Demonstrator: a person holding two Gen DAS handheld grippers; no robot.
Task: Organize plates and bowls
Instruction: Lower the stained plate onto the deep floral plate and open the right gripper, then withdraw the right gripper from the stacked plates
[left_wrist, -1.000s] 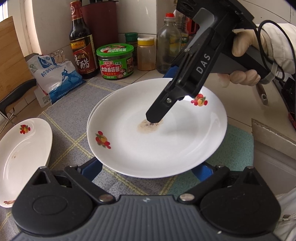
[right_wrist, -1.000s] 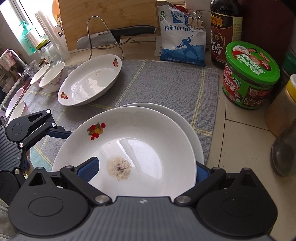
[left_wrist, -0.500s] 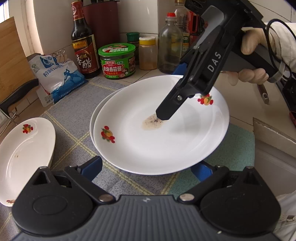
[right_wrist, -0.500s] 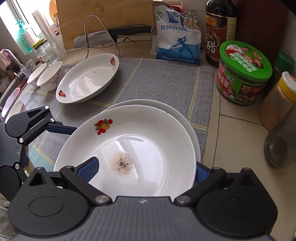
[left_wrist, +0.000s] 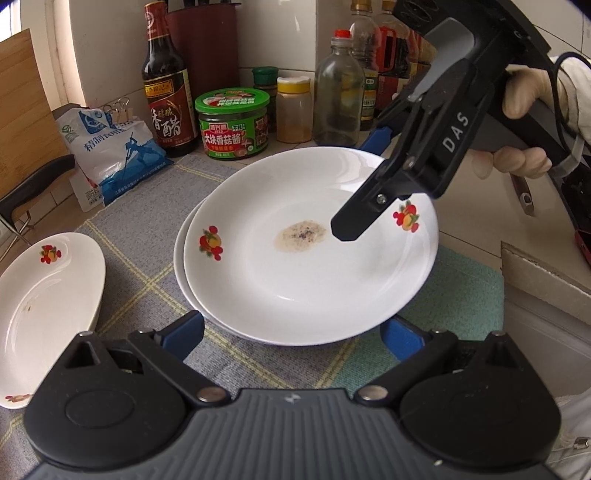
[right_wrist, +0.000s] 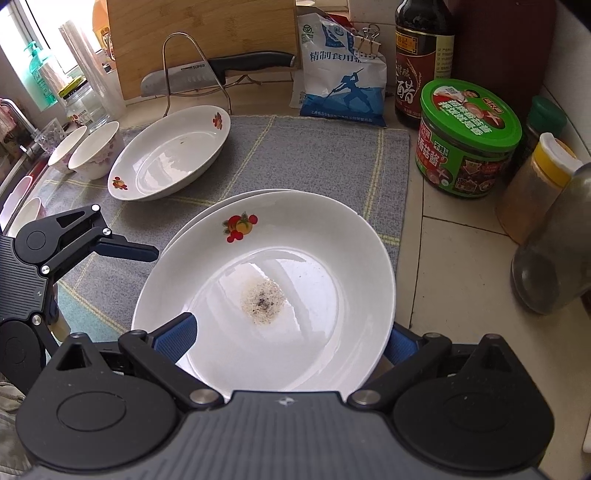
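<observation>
Between the right gripper's (right_wrist: 284, 336) jaws sits the near rim of the top plate (right_wrist: 295, 266): one blue finger lies over the rim inside the dish, the other shows just past the outer edge at the right, so the jaws stand wide around the rim; whether they press on it cannot be told. From the left wrist view the left gripper (left_wrist: 291, 332) has its blue fingers spread wide to either side of the same plate's near edge, released, with no visible contact. The right gripper (left_wrist: 369, 173) reaches over the plate's far rim there, held by a gloved hand (left_wrist: 517, 122).

The top plate carries a small patch of pale, dark-speckled residue (right_wrist: 263, 302) at its middle and a fruit print on its wall. It rests nested in a second plate (right_wrist: 207, 218), whose rim shows as a crescent on one side. Both stand on a grey checked mat (right_wrist: 295, 155) on the surface.

Farther out on the mat lies a deep oval dish (right_wrist: 170, 155), with only faint specks inside. Beyond it two small bowls (right_wrist: 96, 147) stand side by side; their insides are hard to see. Along the wall are a green-lidded jar (right_wrist: 469, 136), a dark vinegar bottle (right_wrist: 421, 55), a salt bag (right_wrist: 343, 70), a yellow-capped spice jar (right_wrist: 535, 184) and a knife (right_wrist: 221, 70) on a wire rack.
</observation>
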